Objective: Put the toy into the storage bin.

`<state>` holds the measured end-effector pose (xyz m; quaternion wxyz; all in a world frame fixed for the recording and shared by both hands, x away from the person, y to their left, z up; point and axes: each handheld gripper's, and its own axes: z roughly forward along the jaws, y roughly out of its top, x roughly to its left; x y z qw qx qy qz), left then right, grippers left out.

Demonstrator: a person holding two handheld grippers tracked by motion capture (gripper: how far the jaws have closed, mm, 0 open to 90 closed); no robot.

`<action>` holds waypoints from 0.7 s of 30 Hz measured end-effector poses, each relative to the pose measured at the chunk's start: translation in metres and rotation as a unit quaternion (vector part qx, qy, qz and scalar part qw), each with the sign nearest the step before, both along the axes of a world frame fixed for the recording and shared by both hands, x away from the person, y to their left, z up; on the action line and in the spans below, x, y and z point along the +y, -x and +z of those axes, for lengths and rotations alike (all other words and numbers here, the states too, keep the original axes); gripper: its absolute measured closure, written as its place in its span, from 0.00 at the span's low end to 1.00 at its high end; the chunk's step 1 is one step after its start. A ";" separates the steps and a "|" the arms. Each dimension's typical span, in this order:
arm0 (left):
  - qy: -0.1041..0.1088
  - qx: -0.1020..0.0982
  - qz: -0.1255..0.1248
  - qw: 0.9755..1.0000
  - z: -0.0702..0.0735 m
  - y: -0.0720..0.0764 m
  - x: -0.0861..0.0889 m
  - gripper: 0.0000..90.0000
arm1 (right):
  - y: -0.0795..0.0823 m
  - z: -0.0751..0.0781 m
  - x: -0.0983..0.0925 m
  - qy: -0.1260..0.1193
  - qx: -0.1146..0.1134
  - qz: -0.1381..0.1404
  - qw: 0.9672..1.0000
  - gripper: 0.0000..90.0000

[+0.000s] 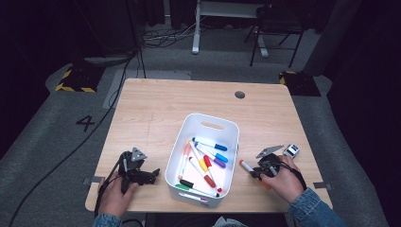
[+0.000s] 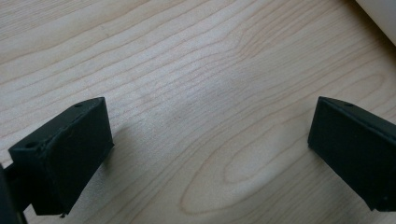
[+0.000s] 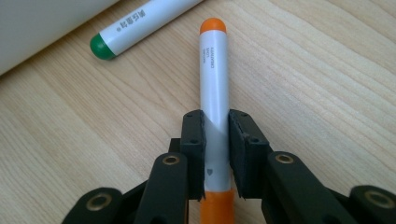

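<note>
A white bin [image 1: 211, 118] holding several coloured markers stands in the middle of the wooden table. To its right, my right gripper [image 1: 254, 171] is shut on an orange-capped white marker [image 1: 246, 165]. In the right gripper view the pads [image 3: 194, 140] press the barrel of that orange marker [image 3: 214, 74] from both sides, low over the wood, within my right gripper [image 3: 215, 121]. My left gripper [image 1: 153, 174] rests left of the bin. Its jaws stand wide apart over bare wood, my left gripper [image 2: 210, 135] holding nothing.
A green-tipped white marker [image 3: 135, 25] lies on the table beside the bin wall [image 3: 37, 23]. A small white and black object [image 1: 292, 150] sits near the table's right edge. A grey round plug [image 1: 239, 94] is set in the far tabletop. The bin's corner [image 2: 380, 14] shows past the left gripper.
</note>
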<state>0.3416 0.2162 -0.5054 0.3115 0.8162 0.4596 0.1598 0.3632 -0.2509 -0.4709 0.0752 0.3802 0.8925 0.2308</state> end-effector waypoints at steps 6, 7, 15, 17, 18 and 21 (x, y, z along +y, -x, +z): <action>0.000 0.000 0.000 1.000 0.000 0.000 0.000 0.00 | -0.001 0.009 -0.005 -0.018 -0.002 -0.002 1.000 0.85; 0.000 0.000 0.000 1.000 0.000 0.000 0.000 0.00 | -0.001 0.010 -0.007 -0.017 -0.006 0.000 1.000 0.85; 0.000 0.000 0.001 1.000 0.000 0.000 0.000 0.00 | 0.003 0.026 -0.011 -0.041 -0.007 0.004 0.999 0.85; 0.000 -0.001 0.001 1.000 0.000 0.000 0.000 0.00 | 0.005 0.032 -0.010 -0.049 -0.009 0.001 0.999 0.85; 0.000 -0.001 0.001 1.000 0.000 0.000 0.000 0.00 | 0.006 0.035 -0.010 -0.051 -0.009 0.000 0.999 0.85; 0.000 -0.001 0.000 1.000 0.000 0.000 0.000 0.00 | 0.007 0.045 -0.011 -0.057 -0.018 0.005 0.998 0.85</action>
